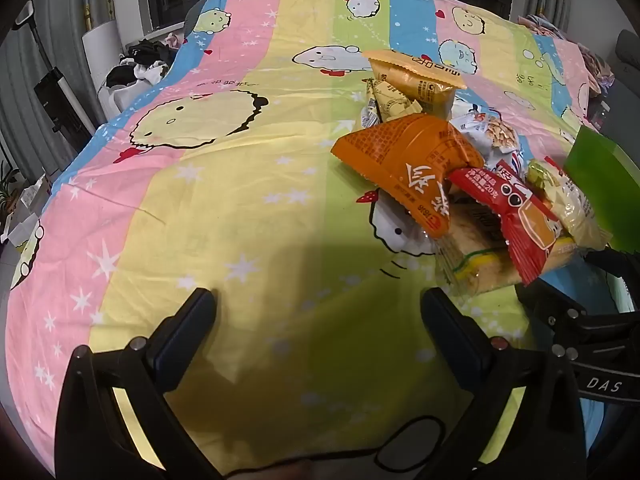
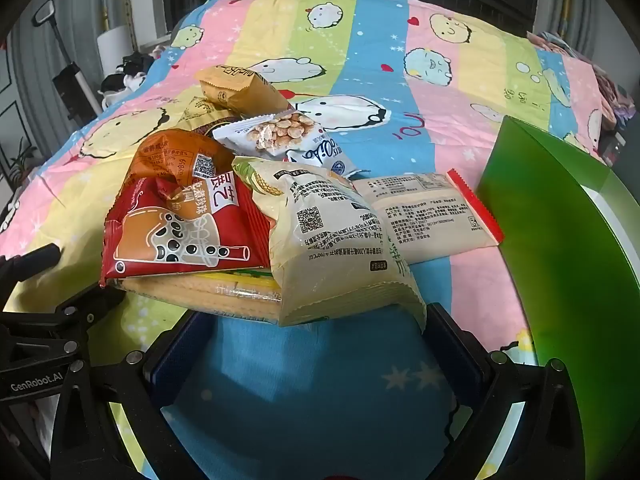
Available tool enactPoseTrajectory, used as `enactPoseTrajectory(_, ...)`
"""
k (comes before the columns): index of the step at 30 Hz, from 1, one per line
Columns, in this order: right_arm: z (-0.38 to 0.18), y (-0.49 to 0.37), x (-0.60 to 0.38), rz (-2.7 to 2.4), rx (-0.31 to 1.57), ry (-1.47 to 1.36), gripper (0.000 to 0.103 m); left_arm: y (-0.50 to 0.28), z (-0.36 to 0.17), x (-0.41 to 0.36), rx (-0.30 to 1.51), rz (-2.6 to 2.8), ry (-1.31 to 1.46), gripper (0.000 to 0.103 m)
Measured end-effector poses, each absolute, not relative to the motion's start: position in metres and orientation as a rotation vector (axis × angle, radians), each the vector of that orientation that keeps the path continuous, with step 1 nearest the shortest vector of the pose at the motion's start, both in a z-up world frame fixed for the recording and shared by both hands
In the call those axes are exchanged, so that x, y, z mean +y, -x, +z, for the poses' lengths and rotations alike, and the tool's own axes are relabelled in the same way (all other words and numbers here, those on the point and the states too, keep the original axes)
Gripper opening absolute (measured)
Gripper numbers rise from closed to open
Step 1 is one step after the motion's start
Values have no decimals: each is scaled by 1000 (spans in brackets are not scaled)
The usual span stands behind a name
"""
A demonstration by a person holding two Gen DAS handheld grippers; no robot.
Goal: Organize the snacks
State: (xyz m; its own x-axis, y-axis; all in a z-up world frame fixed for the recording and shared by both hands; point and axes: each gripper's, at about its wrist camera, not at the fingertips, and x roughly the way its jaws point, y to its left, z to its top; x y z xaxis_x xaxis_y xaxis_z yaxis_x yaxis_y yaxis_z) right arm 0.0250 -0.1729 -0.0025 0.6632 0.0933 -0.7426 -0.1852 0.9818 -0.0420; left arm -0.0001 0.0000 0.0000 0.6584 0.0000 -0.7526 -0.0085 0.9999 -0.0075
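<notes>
A pile of snack packets lies on a cartoon-print bedsheet (image 1: 240, 200). In the right wrist view a cream packet (image 2: 336, 248) sits nearest, with a red bubble-tea packet (image 2: 180, 232) left of it, a wafer pack (image 2: 208, 292) beneath, a white nut packet (image 2: 288, 140) and an orange packet (image 2: 236, 88) behind. My right gripper (image 2: 308, 320) is open, its jaws either side of the cream packet's near edge. My left gripper (image 1: 320, 304) is open and empty over bare sheet, left of the pile; the large orange packet (image 1: 404, 160) and red packet (image 1: 516, 216) lie to its right.
A green box (image 2: 568, 248) stands open at the right of the pile, also in the left wrist view (image 1: 604, 188). A flat beige packet with a red edge (image 2: 432, 212) lies beside it. Clothes and furniture line the bed's far left side.
</notes>
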Motion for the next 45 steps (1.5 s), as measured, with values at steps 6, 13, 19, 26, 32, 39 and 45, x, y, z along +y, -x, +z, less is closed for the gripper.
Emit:
enactPoseTrajectory(6,-2,-25,-173,158,832,117,103,0,0,0,859,-1,6,103)
enactPoseTrajectory(13,-2,-25,-173,160,832,114,103,-2,-4,1,885,-20,12,103)
enactPoseTrajectory(19,-2,-25,-173,160,835,114,103,-8,-2,2,892,-16,17,102)
enactPoseTrajectory(26,3,-32,-173,188,921,109,102,-3,15,11,939,-60,177,90)
enactPoseTrajectory(32,49,-20,-195,309,926,-95,102,2,53,9,905,-137,282,90)
enactPoseTrajectory(39,91,-37,-202,390,916,-197,102,-10,67,-16,942,-257,361,82)
enactPoseTrajectory(45,82,-61,-194,468,1035,-316,74,-22,60,-31,998,-285,365,65)
